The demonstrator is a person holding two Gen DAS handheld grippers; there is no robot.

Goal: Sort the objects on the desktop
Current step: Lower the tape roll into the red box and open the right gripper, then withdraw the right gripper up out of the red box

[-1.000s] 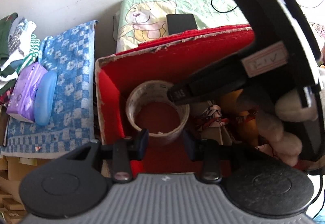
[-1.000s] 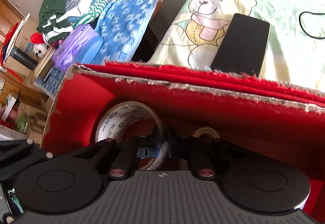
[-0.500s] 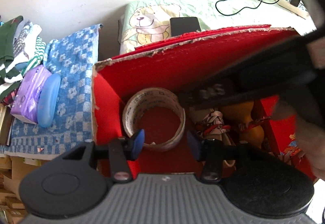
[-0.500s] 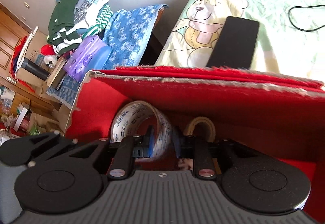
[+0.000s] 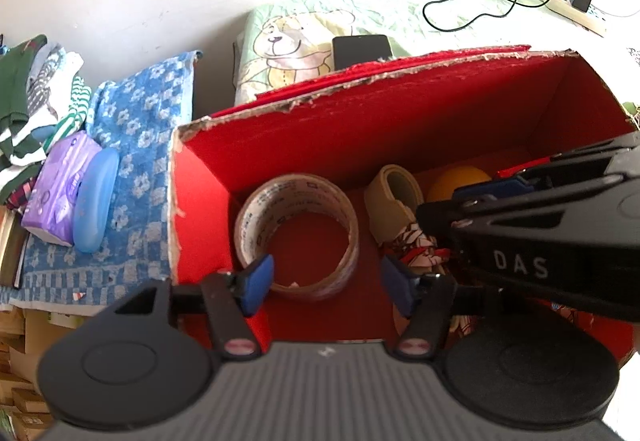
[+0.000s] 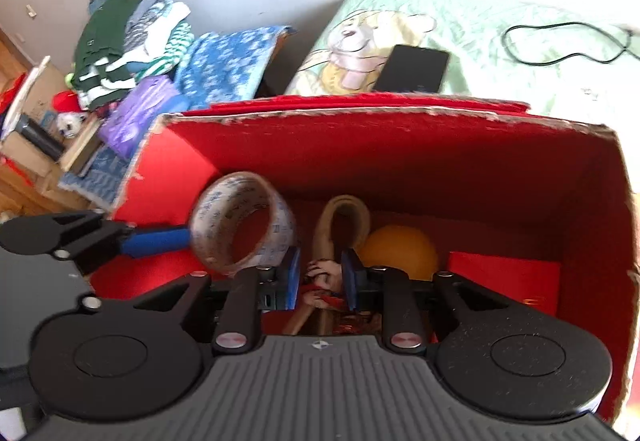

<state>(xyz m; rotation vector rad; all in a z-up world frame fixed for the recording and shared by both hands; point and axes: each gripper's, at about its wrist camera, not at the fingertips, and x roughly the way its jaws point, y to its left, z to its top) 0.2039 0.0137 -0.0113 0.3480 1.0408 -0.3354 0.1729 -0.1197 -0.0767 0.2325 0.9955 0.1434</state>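
Note:
A large roll of clear printed tape lies in the left part of the red box. It also shows in the right wrist view. My left gripper is open and empty, just above the roll's near edge. My right gripper is open and empty, beside the roll and above a beige tape roll and a patterned red-white item. An orange ball and a red packet lie further right in the box.
A blue checked towel carries a purple tissue pack and a blue case. A black phone lies on the green bear cloth behind the box. Folded clothes are stacked at the far left.
My right gripper let go of the big tape roll, opened and drew back to the right. The roll now rests in the box. My left gripper rose a little.

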